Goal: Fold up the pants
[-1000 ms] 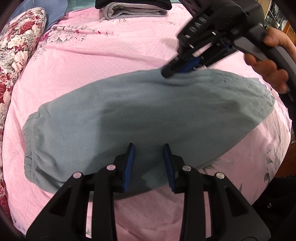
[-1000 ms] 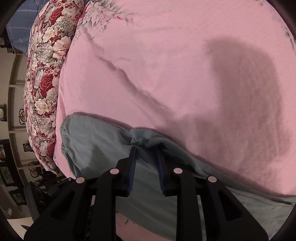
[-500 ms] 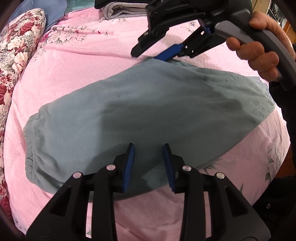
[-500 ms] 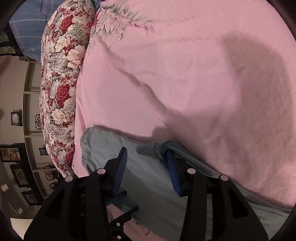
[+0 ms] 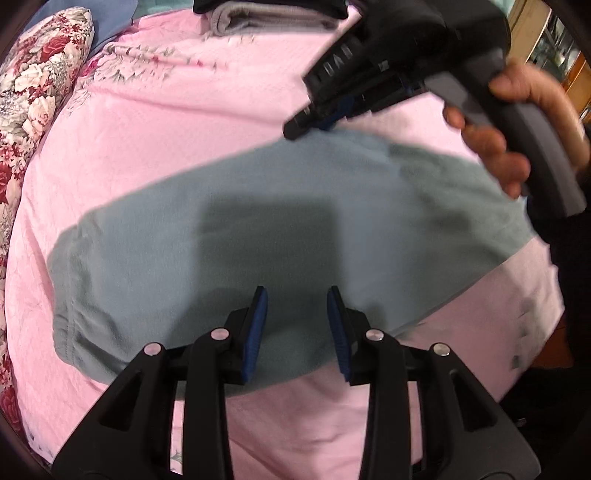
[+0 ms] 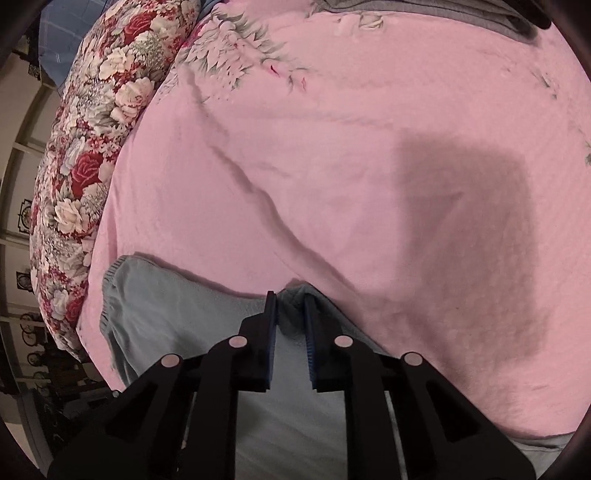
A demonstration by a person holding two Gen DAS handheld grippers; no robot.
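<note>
pants [image 5: 280, 236] flat on pink bedspread [image 5: 155, 133], apparently folded lengthwise only; right gripper [image 6: 290, 312] clamped on far edge, left gripper [image 5: 297, 301] apart, above near edge; cross folds remain

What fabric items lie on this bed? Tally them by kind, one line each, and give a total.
Grey-blue pants: 1
Floral pillow: 1
Pink bedspread: 1
Folded garments stacked at the far edge: at least 2, one grey, one black
Blue cloth behind the pillow: 1
Total: at least 6
</note>
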